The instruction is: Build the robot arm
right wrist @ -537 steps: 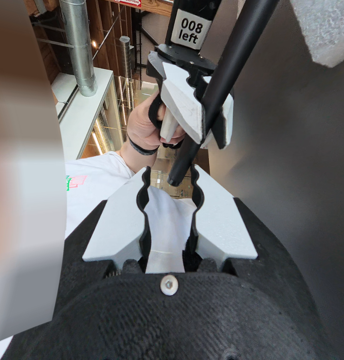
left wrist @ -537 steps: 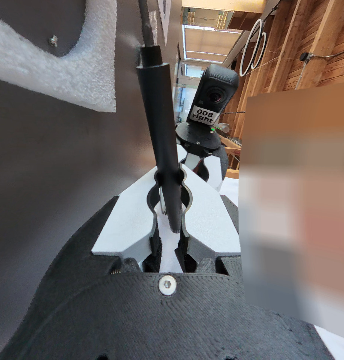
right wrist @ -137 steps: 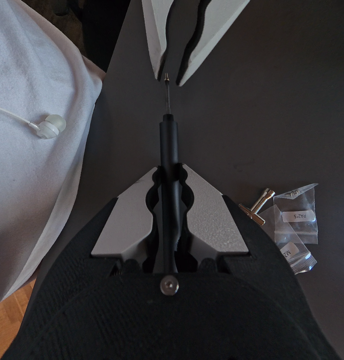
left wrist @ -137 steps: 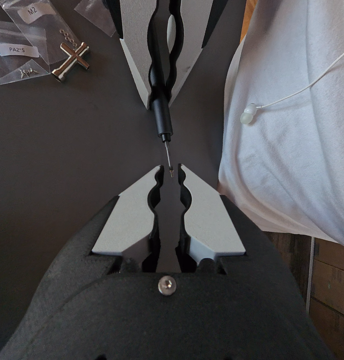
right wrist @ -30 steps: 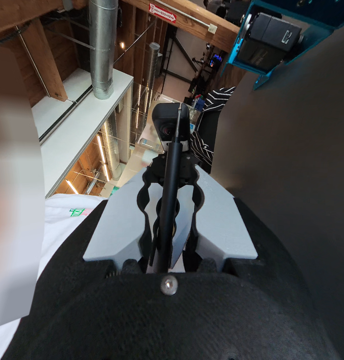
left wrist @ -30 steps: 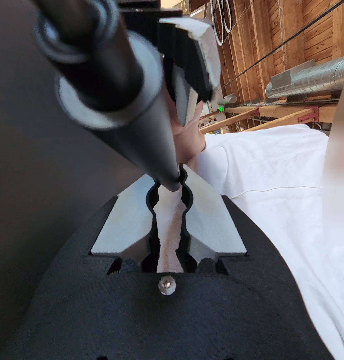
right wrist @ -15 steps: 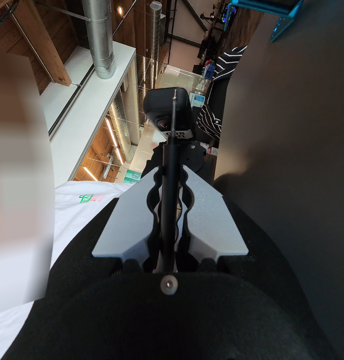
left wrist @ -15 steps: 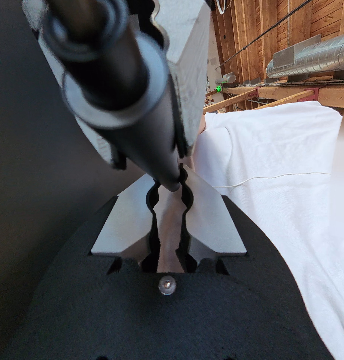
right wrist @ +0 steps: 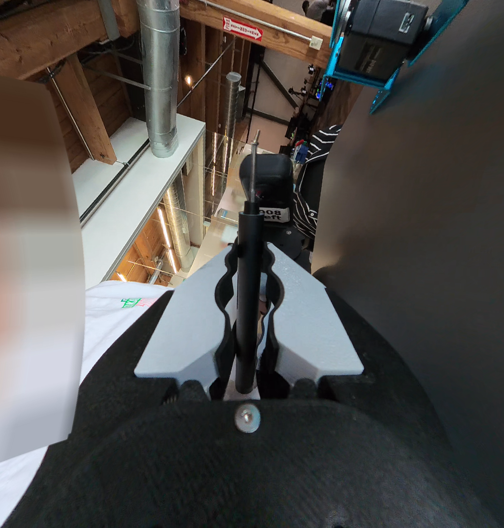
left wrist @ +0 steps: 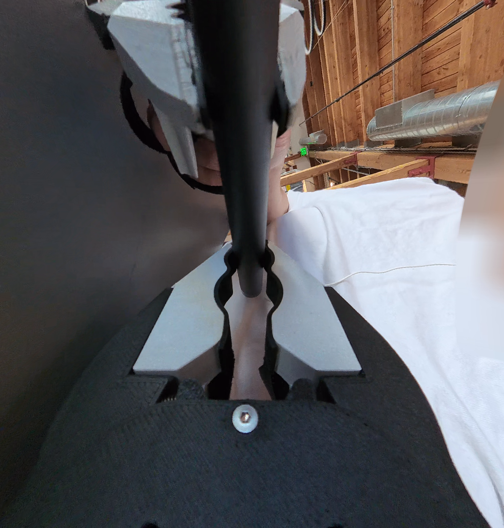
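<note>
A black screwdriver [right wrist: 246, 285] stands upright in my right gripper [right wrist: 250, 248], which is shut on its handle. Its thin bit [right wrist: 254, 171] points away and carries a small screw [right wrist: 256, 140] at the tip. In the left wrist view the screwdriver [left wrist: 242, 171] comes down from the right gripper's white fingers [left wrist: 159, 71]. Its butt end sits between the tips of my left gripper [left wrist: 250, 255], whose pads lie against both sides of the handle. The left gripper's camera [right wrist: 269, 177] shows just beyond the right fingers.
The dark grey table surface [left wrist: 59, 200] fills one side of each view [right wrist: 430, 257]. A person in a white shirt [left wrist: 388, 285] is close by, with a hand [left wrist: 276, 177] behind the right gripper. A blue bracket with a black box [right wrist: 382, 43] sits at the far table edge. Spacing between my two grippers at the tips: around 11 cm.
The screwdriver's butt end has slid from just in front of my left fingertips to between them. The right gripper has come closer and keeps its hold.
</note>
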The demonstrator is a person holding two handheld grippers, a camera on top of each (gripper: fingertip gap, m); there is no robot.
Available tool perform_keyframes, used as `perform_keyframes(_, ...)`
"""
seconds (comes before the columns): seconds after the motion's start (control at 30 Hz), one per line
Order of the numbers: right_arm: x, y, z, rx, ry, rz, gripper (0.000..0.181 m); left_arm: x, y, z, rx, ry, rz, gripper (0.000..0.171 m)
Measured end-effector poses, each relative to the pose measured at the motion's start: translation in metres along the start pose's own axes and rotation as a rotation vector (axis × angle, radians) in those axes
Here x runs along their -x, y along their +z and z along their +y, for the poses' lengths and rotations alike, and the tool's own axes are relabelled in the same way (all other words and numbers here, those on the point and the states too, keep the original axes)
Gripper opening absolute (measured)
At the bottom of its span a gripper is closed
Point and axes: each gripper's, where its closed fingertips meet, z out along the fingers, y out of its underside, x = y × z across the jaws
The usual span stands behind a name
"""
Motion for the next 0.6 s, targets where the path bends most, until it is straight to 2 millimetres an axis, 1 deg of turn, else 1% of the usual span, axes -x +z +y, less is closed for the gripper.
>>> perform_keyframes(0.13,0.004,-0.007,-0.003,-0.039,-0.007,-0.015,0.016,-0.003,0.004,-0.005,-0.041,-0.045,0.05,0.017)
perform_keyframes(0.37,0.01,-0.014,-0.007,-0.11,-0.015,-0.04,0.016,-0.009,0.008,-0.011,-0.098,-0.07,0.114,0.019)
perform_keyframes(0.47,0.01,-0.018,-0.013,-0.152,-0.017,-0.034,0.016,-0.013,0.008,-0.021,-0.172,-0.108,0.175,0.037)
perform_keyframes(0.6,0.01,-0.023,-0.02,-0.193,-0.023,-0.02,0.016,-0.016,0.005,-0.028,-0.241,-0.113,0.21,0.032)
